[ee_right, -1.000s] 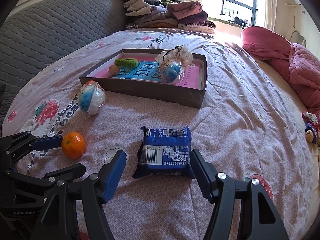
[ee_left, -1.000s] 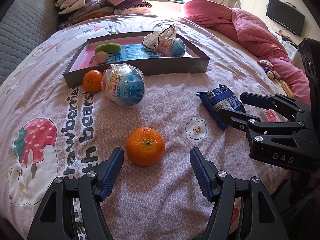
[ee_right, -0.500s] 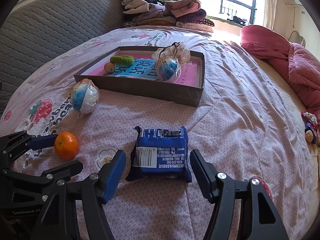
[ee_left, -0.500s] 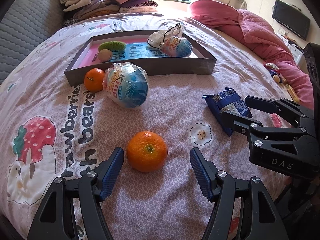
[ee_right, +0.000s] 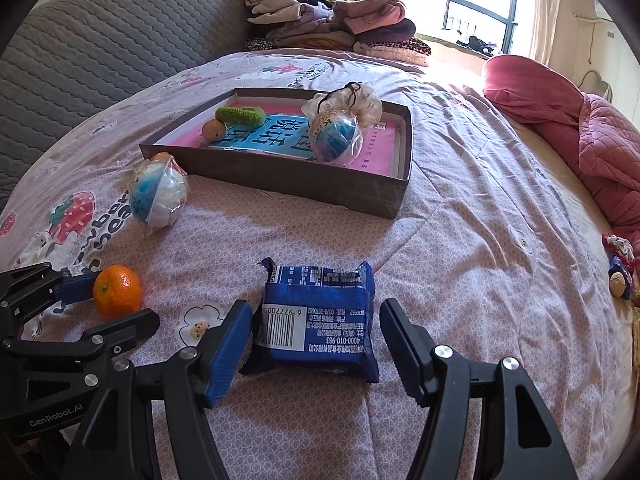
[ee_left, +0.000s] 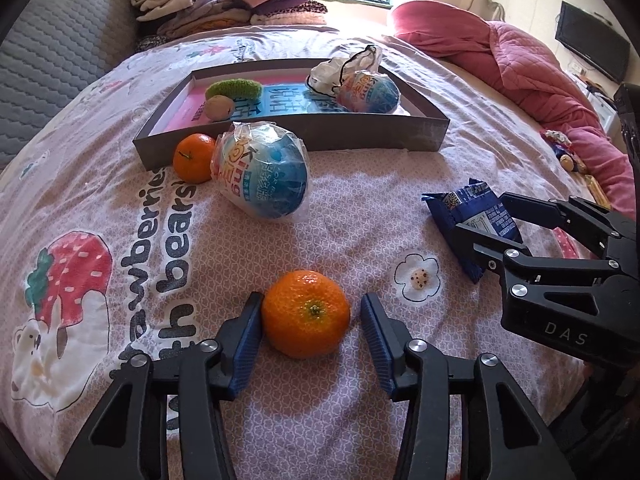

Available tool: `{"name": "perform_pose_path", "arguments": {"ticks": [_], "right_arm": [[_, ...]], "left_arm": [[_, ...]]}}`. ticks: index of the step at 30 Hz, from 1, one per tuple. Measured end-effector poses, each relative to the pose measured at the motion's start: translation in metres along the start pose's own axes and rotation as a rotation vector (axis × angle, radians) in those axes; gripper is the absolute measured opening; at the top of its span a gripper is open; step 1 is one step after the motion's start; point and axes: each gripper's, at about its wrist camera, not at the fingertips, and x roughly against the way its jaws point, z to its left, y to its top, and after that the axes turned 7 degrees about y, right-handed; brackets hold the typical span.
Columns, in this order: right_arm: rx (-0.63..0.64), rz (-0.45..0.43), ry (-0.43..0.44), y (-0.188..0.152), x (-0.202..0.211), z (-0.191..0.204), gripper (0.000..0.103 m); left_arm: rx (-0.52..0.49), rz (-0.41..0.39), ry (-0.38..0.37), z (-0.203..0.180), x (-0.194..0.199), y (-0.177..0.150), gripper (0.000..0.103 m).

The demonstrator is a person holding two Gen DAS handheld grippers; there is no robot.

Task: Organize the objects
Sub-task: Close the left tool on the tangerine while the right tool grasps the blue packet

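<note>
Orange (ee_left: 306, 312) between closing left gripper (ee_left: 307, 330)

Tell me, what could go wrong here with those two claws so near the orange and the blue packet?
The left gripper is closing on the near orange; only one pad looks to touch, so the round fruit might roll away on the soft bedspread. The right gripper stands open around the blue snack packet, which may crumple or slip when pinched. Both tools sit close together and could bump when lifted toward the box.
</note>
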Motion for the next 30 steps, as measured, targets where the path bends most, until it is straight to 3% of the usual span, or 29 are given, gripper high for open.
{"name": "perform_pose_path", "arguments": {"ticks": [4, 8, 30], "right_arm": [[0.006, 0.013, 0.013, -0.001, -0.002, 0.000, 0.057], [0.004, 0.006, 0.018, -0.002, 0.000, -0.001, 0.053], [-0.079, -0.142, 0.140, 0.004, 0.031, -0.006, 0.053]], "left_arm": [[-0.005, -0.003, 0.013, 0.001, 0.001, -0.001, 0.042], [0.005, -0.002, -0.003, 0.004, 0.001, -0.001, 0.042], [0.007, -0.055, -0.027, 0.012, 0.025, 0.002, 0.042]]}}
